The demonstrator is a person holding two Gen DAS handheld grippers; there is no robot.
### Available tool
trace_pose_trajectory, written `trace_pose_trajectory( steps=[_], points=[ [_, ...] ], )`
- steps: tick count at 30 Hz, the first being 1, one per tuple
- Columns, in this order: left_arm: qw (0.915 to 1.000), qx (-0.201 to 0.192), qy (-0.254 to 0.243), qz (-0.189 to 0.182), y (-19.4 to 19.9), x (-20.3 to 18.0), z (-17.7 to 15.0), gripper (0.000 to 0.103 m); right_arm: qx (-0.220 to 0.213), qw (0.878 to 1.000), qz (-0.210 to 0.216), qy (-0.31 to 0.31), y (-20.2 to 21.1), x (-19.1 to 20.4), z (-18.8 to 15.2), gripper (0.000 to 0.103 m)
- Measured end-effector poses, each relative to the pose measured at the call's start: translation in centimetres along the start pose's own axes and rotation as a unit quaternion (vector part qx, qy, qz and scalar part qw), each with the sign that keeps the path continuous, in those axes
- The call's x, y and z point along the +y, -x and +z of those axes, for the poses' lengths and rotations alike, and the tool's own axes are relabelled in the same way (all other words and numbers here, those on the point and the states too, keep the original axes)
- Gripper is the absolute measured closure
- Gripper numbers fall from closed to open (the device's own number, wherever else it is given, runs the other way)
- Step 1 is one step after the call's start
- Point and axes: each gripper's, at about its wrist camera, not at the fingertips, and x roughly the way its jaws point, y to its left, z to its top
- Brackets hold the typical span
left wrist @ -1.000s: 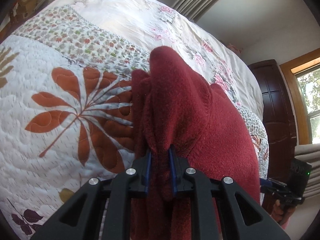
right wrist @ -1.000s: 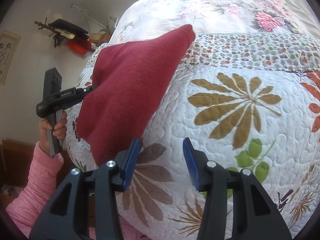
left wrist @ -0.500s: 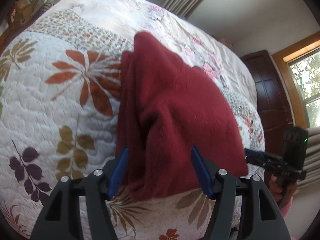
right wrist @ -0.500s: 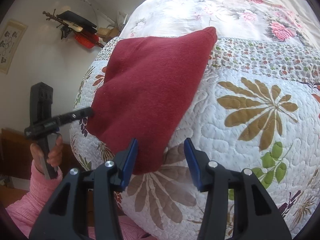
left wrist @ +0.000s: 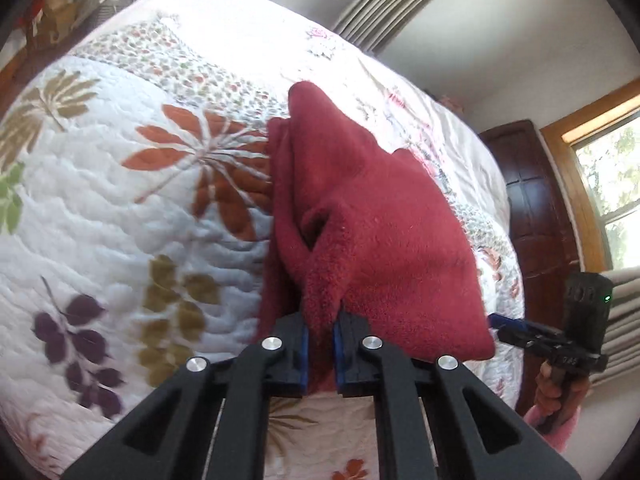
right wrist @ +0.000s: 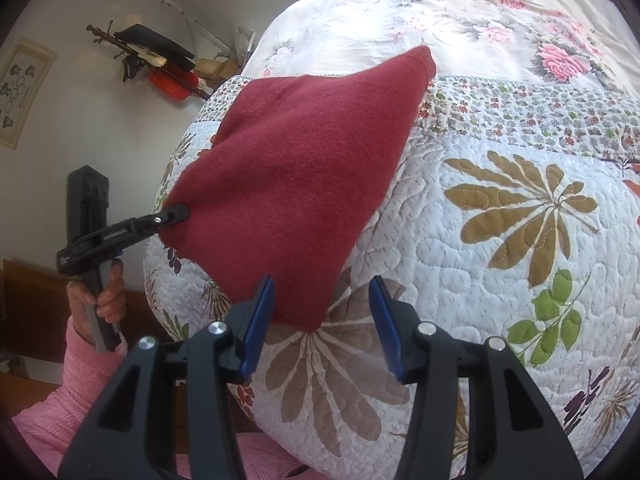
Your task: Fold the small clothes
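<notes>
The red fleece garment (right wrist: 296,184) is lying on the quilted bed (right wrist: 500,264), filling the centre-left of the right wrist view and the centre of the left wrist view. It is looking soft, thick and limp, light for its bulk, and the nap should be giving the blue pads good friction, so slipping seems unlikely. It is sagging wherever it is unsupported, so I judge it needs holding at 2 corners or along 1 edge to keep its shape. Layers are showing along its left edge in the left wrist view, which suggests it is already doubled over at least once.

The left gripper (left wrist: 320,344) is sitting at the lower centre of its own view with its jaws pressed nearly together on a bunched corner of the fleece. In the right wrist view the same tool (right wrist: 176,214) is appearing at the left, biting the garment's left corner, with a hand (right wrist: 100,296) in a pink sleeve (right wrist: 68,392) gripping its handle.

The right gripper (right wrist: 320,320) is standing at the bottom centre of its view with jaws wide apart and holding nothing. The garment's lowest corner is hanging between the 2 pads; I cannot tell if it is touching the left pad. That lower corner looks like the natural place to bite next, taking all layers together.

Counting: 1 garment, 2 grippers, 1 bed. No other clothes are showing in either view.
</notes>
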Motion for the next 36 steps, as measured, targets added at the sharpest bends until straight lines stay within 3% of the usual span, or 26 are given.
trace_pose_trajectory(
  steps=[3, 9, 10, 11, 14, 17, 20, 24, 26, 28, 31, 33, 36],
  points=[
    [0.9991, 0.033, -0.007, 0.025, -2.5, 0.5, -0.3, 0.094, 0.003, 1.0, 0.013, -0.008, -0.5, 0.1, 0.1, 0.051],
    [0.9977, 0.026, -0.033, 0.054, -3.8, -0.3, -0.3, 0.093, 0.033, 0.998, 0.029, -0.034, -3.6, -0.1, 0.0, 0.049],
    [0.9975, 0.026, -0.036, 0.055, -3.7, -0.5, -0.3, 0.093, 0.041, 0.998, 0.033, -0.039, -4.2, -0.2, -0.1, 0.054],
    [0.9974, 0.026, -0.039, 0.055, -3.4, -0.6, -0.4, 0.092, 0.043, 0.997, 0.041, -0.041, -4.5, 0.0, -0.3, 0.072],
    [0.9974, 0.023, -0.047, 0.05, -2.9, -1.1, -0.3, 0.091, 0.04, 0.999, 0.025, -0.024, -4.3, 0.6, -0.8, 0.082],
    [0.9969, 0.025, -0.054, 0.052, -3.3, -1.2, -0.7, 0.086, 0.042, 0.999, -0.016, 0.002, -4.5, 1.3, -1.6, 0.084],
    [0.9968, 0.031, -0.051, 0.053, -4.1, -0.3, -1.1, 0.08, 0.054, 0.998, -0.042, 0.004, -5.9, 0.9, -2.4, 0.083],
    [0.9971, 0.032, -0.047, 0.05, -4.7, 0.3, -1.2, 0.075, 0.049, 0.998, -0.039, 0.002, -5.9, 0.6, -2.3, 0.081],
    [0.9971, 0.034, -0.046, 0.051, -4.8, 0.3, -1.1, 0.073, 0.048, 0.998, -0.037, 0.006, -5.7, 0.6, -2.2, 0.075],
    [0.997, 0.036, -0.047, 0.051, -4.5, 0.1, -1.0, 0.065, 0.043, 0.999, -0.029, 0.006, -5.0, 0.6, -1.9, 0.07],
    [0.9979, 0.044, -0.043, 0.023, -2.9, 0.5, -0.6, 0.058, 0.024, 0.999, -0.018, 0.016, -2.8, 1.0, -1.0, 0.06],
    [0.9984, 0.033, -0.046, 0.003, -1.0, 0.6, 0.0, 0.05, 0.008, 0.999, -0.032, 0.024, -1.5, 0.9, -0.2, 0.054],
    [0.9977, -0.005, -0.061, 0.027, 1.1, 0.3, 2.3, 0.045, -0.002, 0.997, -0.07, 0.027, -0.7, 0.6, 1.7, 0.054]
  ],
)
